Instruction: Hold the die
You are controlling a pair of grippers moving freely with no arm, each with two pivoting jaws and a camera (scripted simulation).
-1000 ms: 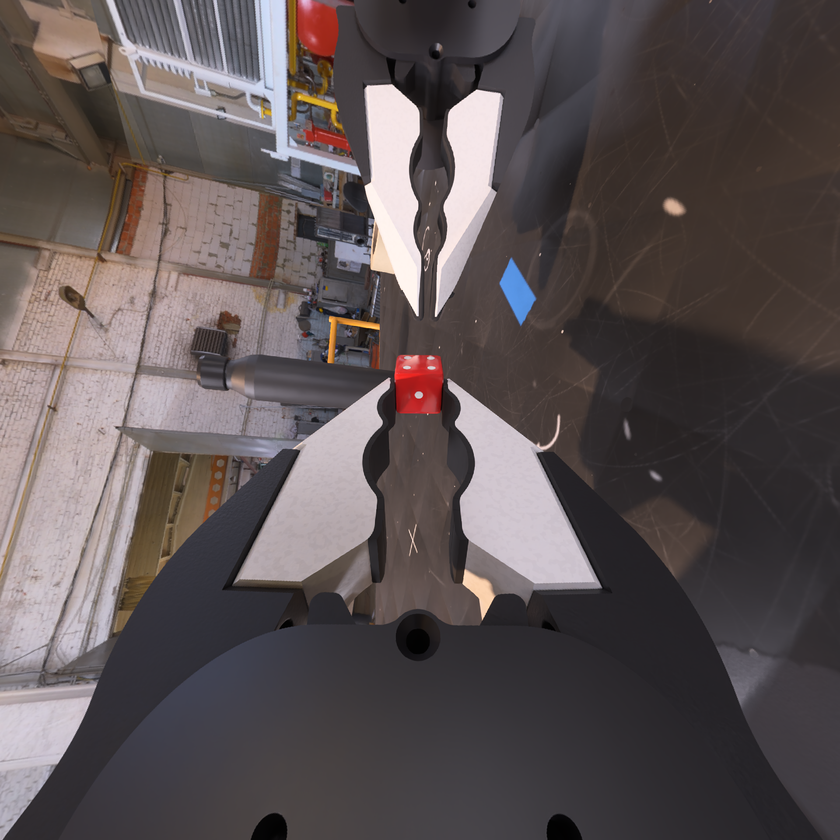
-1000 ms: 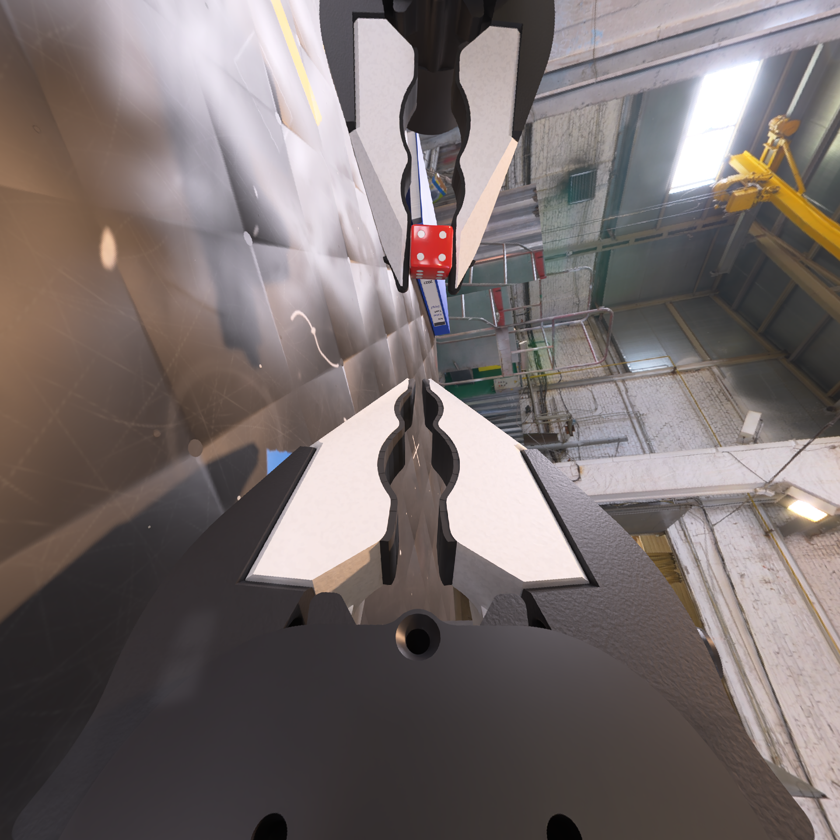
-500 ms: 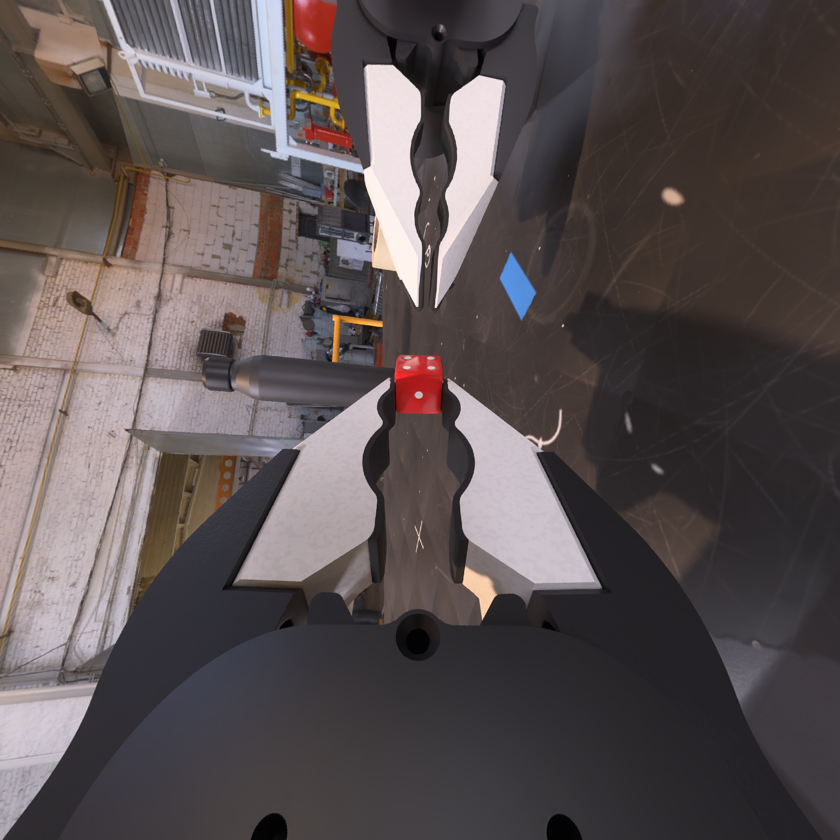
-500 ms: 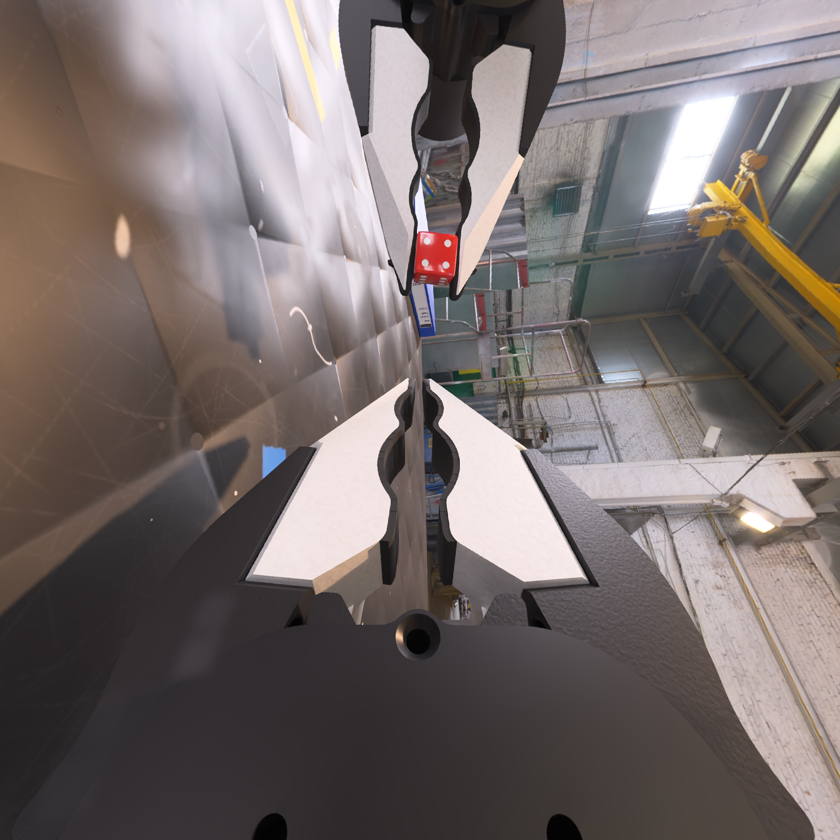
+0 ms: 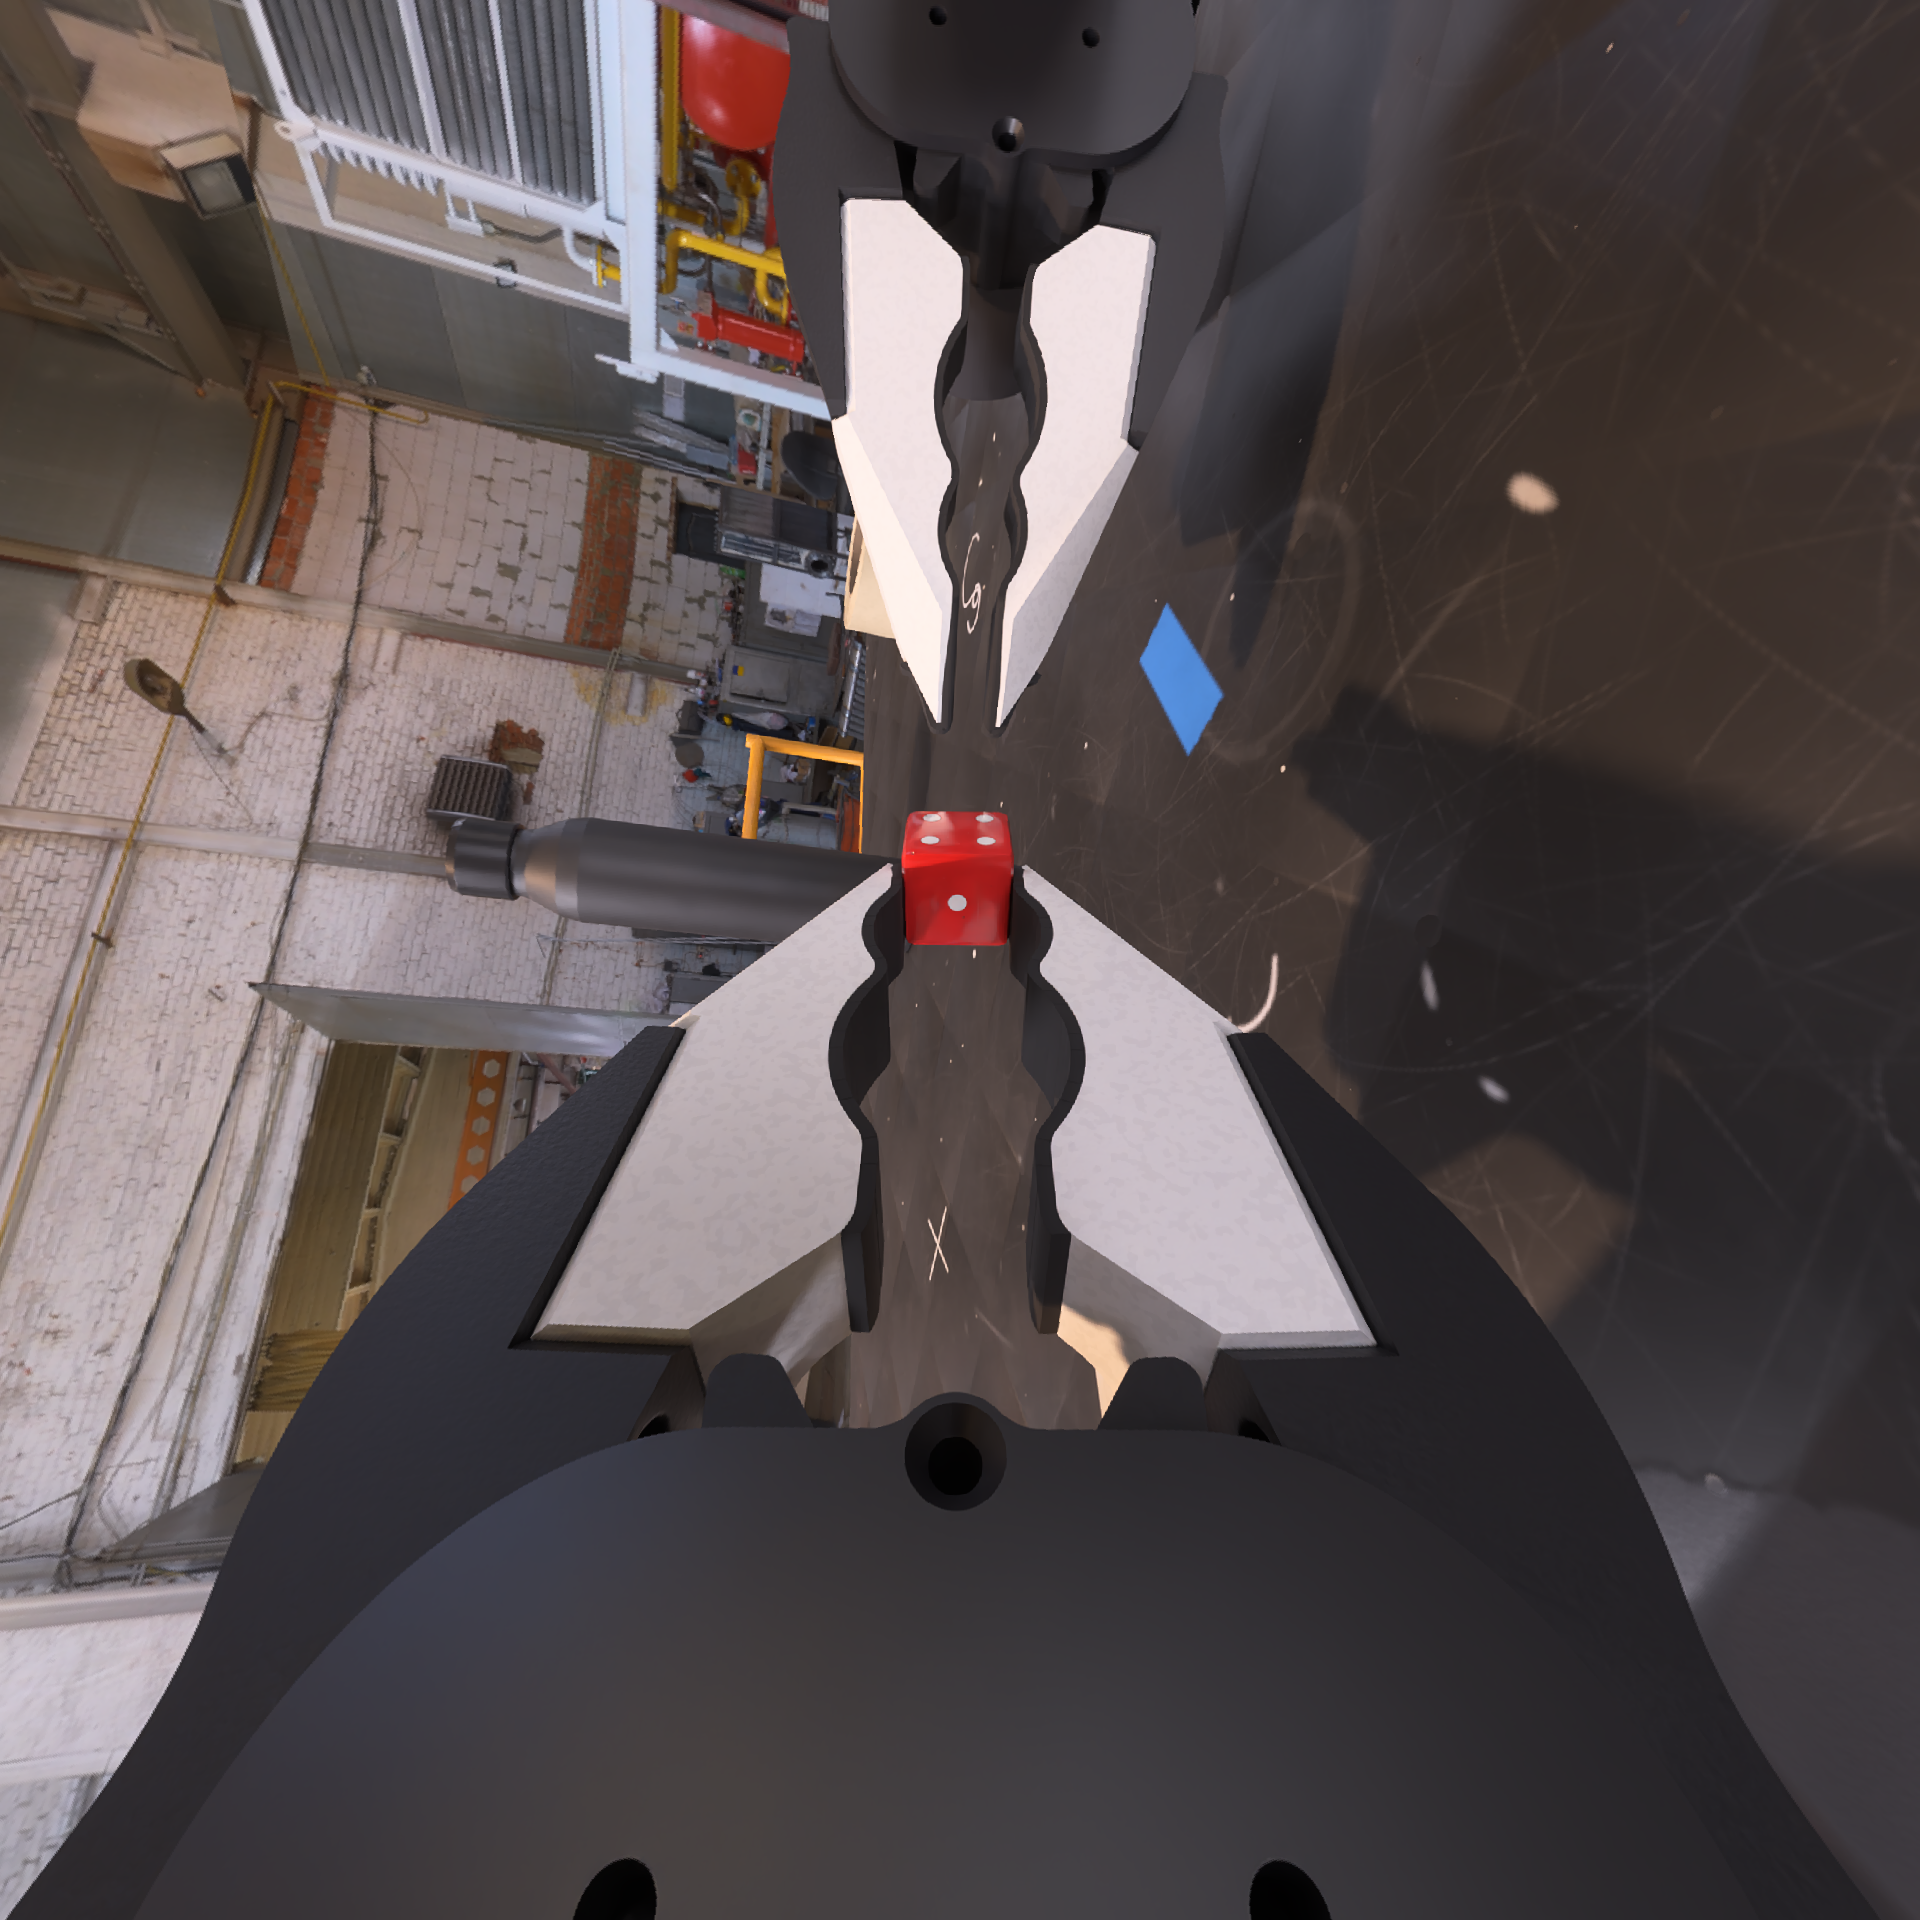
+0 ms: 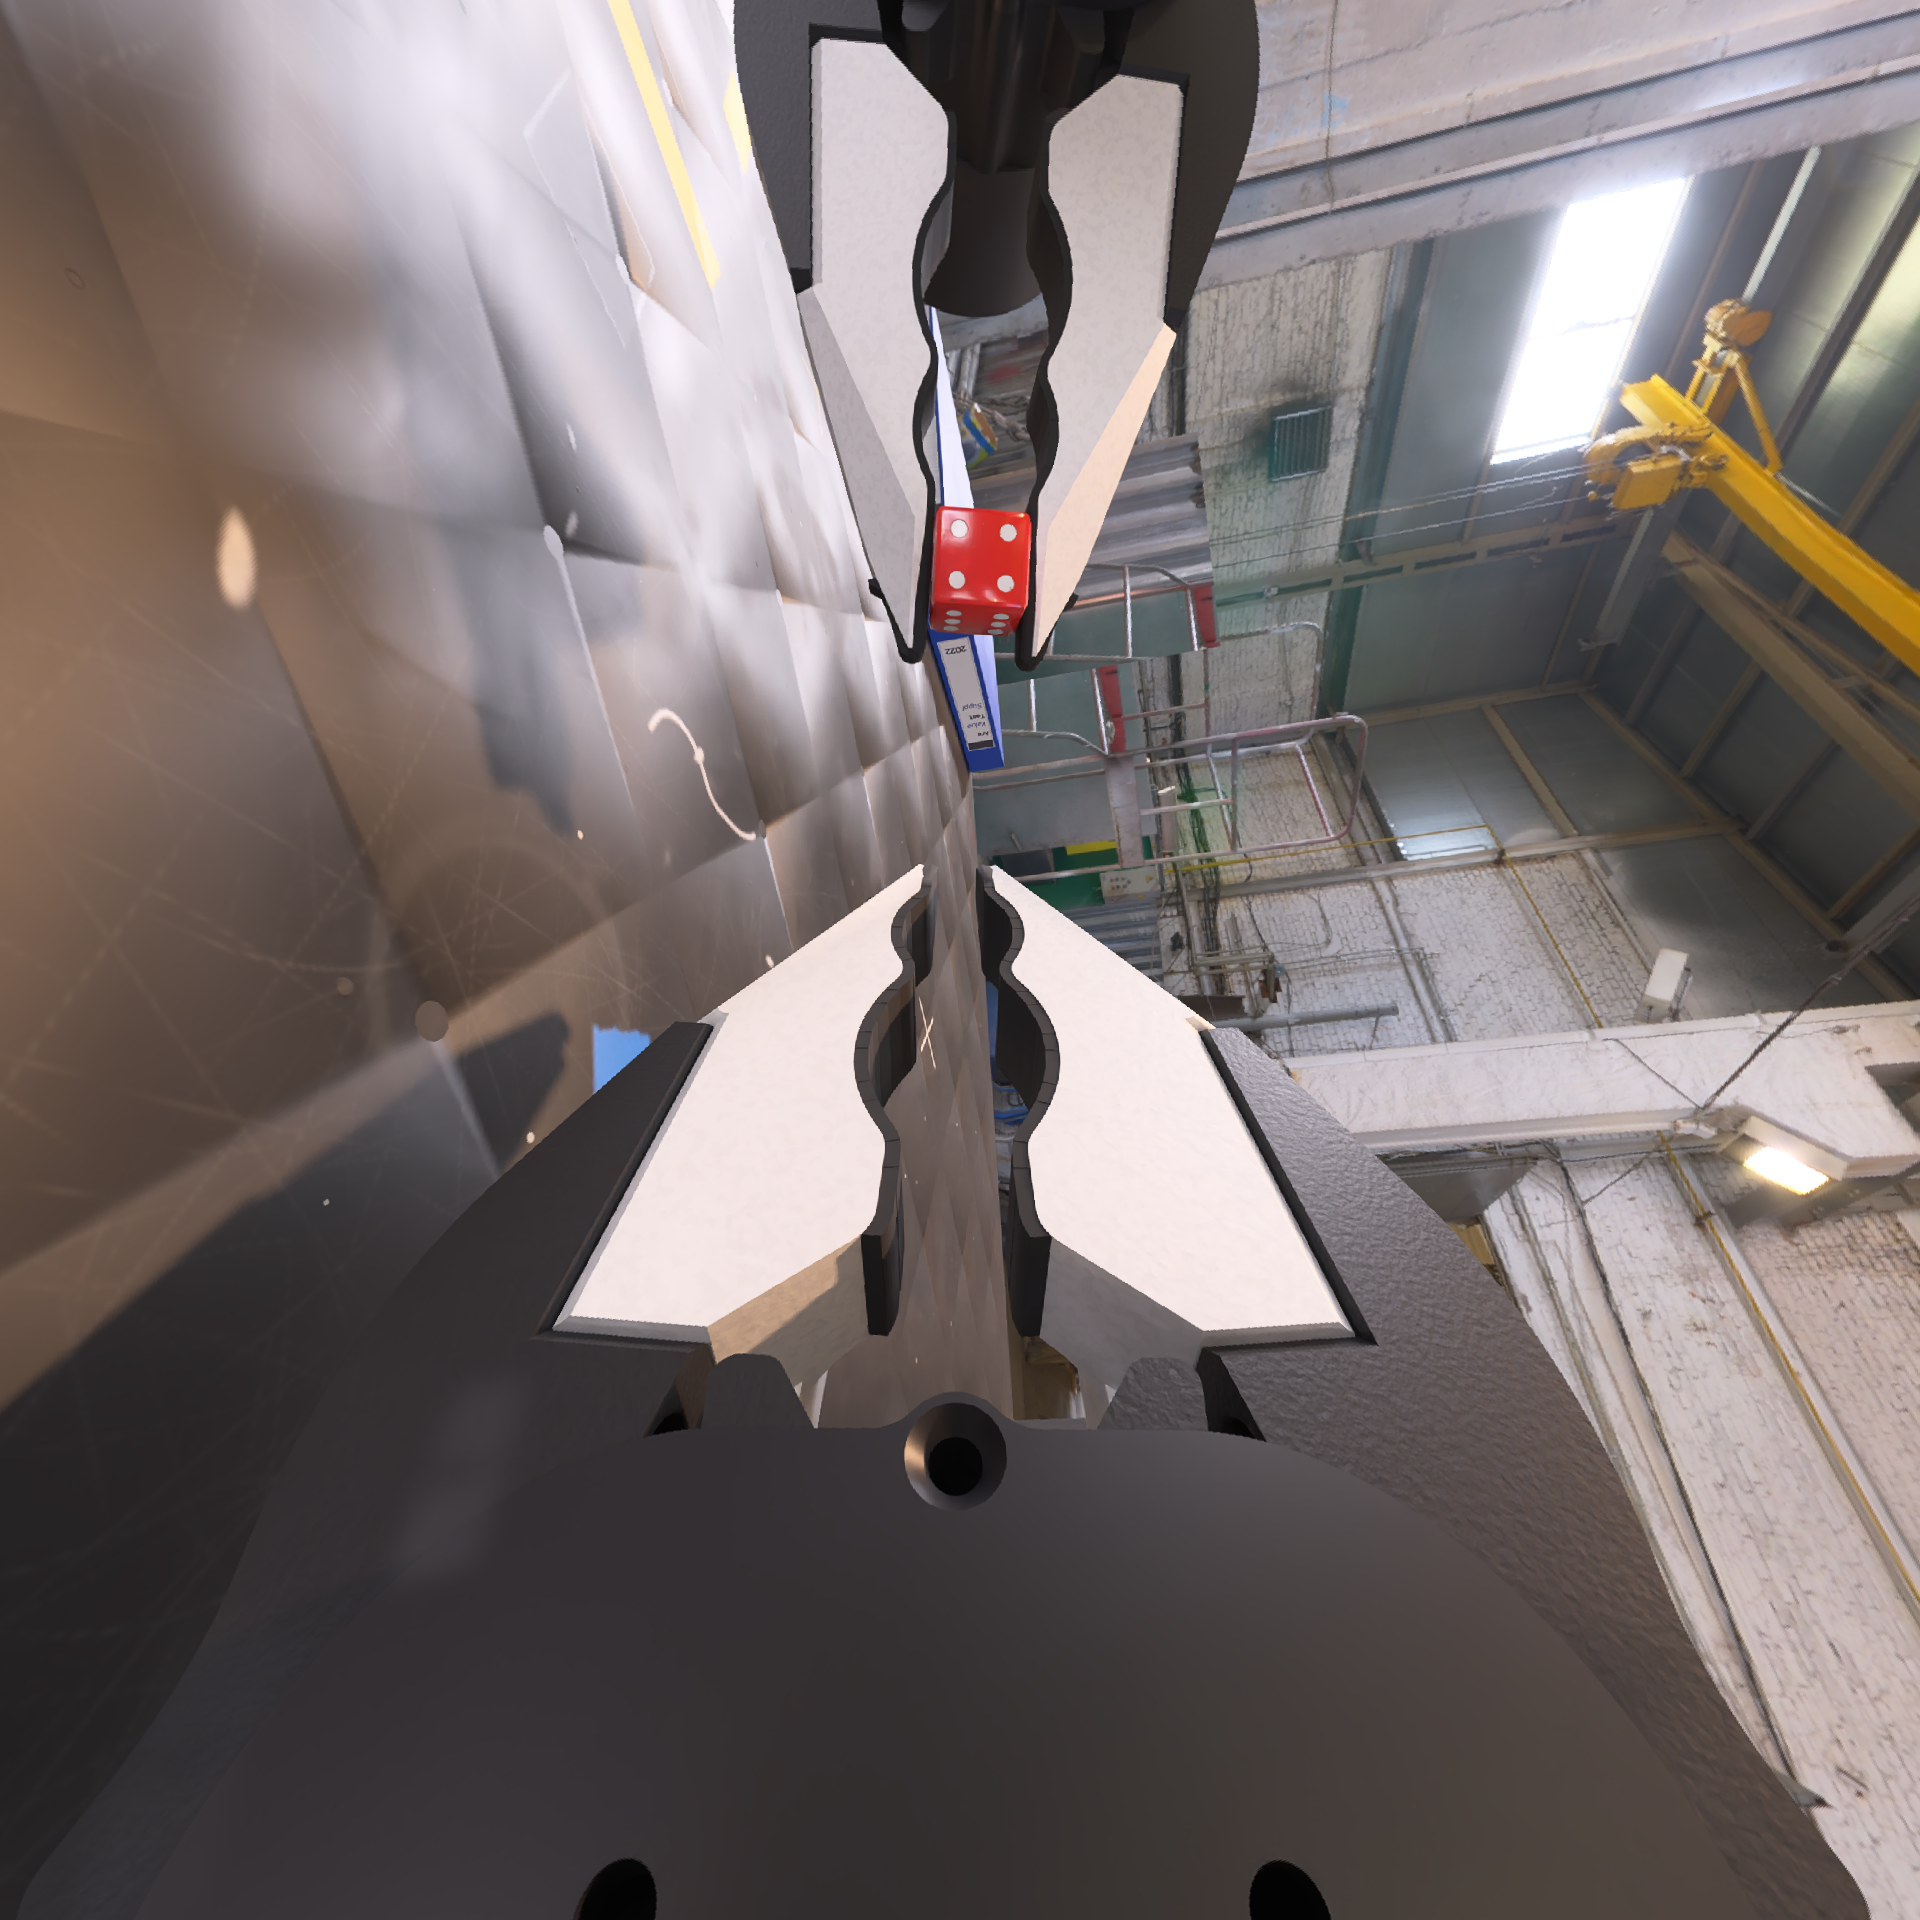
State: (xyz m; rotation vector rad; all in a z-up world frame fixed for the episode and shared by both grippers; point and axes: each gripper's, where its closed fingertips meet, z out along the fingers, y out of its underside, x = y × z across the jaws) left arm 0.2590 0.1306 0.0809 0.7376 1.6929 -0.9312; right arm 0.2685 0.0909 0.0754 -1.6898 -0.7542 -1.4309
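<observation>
A red die (image 5: 956, 894) with white pips sits pinched between the fingertips of my left gripper (image 5: 956, 883), held off the dark scratched table (image 5: 1558, 1039). My right gripper (image 5: 969, 719) faces it tip to tip a short way beyond the die, jaws together and empty. In the right wrist view, my right gripper (image 6: 954, 883) is shut on nothing. The left gripper (image 6: 971, 649) hangs opposite it with the die (image 6: 979, 569) between its fingers (image 6: 1091, 468).
A grey metal bottle (image 5: 665, 883) stands on the table beside the left fingertips. A blue patch (image 5: 1179, 675) lies on the table near the right gripper. A blue binder (image 6: 966, 707) stands behind the die. An industrial hall surrounds the table.
The die stays pinched in my left gripper. The right gripper's view has swayed a little and come back; the gap between the two grippers is about the same.
</observation>
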